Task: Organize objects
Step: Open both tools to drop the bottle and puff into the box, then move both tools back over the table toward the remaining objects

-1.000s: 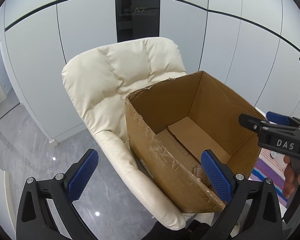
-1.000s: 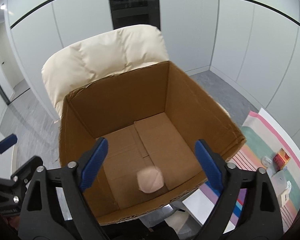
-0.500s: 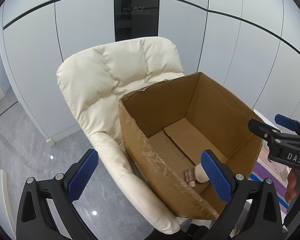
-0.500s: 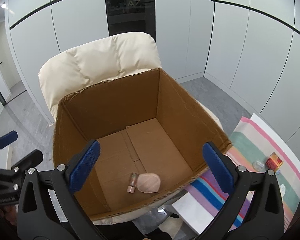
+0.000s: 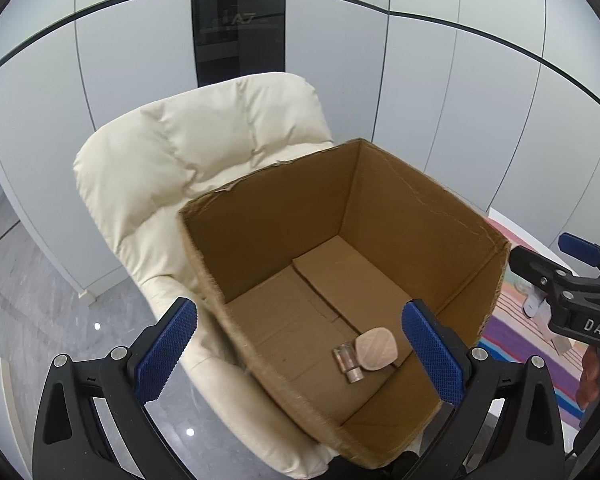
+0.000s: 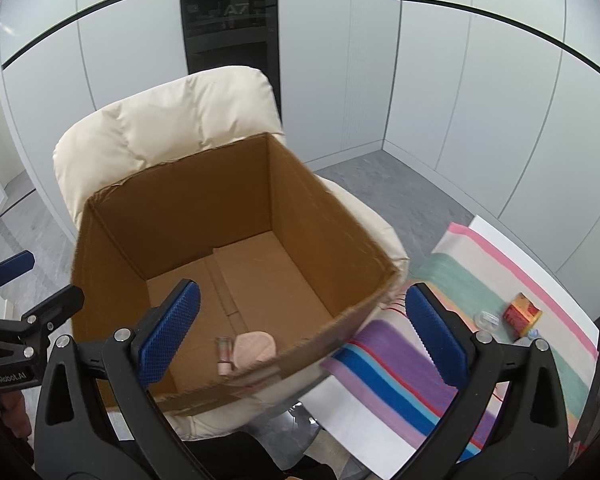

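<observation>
An open cardboard box sits on a cream armchair. On its floor near the front lie a pink rounded compact and a small clear bottle, touching each other. My left gripper is open and empty above the box's front left. My right gripper is open and empty over the box's front right corner. It also shows in the left wrist view.
A striped cloth covers a white table to the right of the chair. On it lie a red and yellow can and a small clear item. White wall panels stand behind. Grey floor lies to the left.
Both grippers have drawn back and shifted right, so the box sits further left in the views. The compact, falling one second ago, now rests beside the bottle.
</observation>
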A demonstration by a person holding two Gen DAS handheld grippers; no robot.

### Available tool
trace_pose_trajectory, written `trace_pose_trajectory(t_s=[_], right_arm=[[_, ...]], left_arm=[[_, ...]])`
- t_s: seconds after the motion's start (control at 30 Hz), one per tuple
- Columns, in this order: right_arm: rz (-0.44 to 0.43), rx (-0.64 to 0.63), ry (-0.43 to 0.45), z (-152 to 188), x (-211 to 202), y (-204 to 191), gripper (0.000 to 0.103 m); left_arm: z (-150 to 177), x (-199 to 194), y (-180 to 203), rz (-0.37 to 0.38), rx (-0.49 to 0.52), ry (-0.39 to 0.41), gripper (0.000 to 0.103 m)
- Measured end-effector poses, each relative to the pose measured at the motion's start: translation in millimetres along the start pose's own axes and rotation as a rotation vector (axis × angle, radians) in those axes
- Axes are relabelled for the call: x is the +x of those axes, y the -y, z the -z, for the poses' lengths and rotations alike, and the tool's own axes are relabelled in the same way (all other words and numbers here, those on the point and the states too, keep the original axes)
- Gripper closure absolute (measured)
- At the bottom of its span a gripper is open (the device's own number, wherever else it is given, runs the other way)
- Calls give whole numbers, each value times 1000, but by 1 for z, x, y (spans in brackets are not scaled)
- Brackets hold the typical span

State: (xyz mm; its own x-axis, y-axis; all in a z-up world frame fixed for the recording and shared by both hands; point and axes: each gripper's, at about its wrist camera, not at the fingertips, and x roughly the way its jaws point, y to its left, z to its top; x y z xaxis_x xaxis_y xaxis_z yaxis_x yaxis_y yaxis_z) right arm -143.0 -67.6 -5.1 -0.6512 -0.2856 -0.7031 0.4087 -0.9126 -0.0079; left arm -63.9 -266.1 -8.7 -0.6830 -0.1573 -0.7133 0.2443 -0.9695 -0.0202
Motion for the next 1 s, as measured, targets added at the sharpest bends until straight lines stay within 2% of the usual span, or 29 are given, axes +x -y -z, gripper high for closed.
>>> trace_pose_trajectory(t_s=[0.13, 0.27, 1.0], right_arm=[[17, 20, 2, 4, -5, 19, 0], [-1, 67, -20, 10, -6, 39, 0], [132, 143, -10, 44, -42, 131, 0]], left_arm=[[-4, 4, 16, 15, 6, -2, 0], [-6, 6, 35, 34, 23, -2, 0], [-11, 10, 143, 155, 160, 7, 0]])
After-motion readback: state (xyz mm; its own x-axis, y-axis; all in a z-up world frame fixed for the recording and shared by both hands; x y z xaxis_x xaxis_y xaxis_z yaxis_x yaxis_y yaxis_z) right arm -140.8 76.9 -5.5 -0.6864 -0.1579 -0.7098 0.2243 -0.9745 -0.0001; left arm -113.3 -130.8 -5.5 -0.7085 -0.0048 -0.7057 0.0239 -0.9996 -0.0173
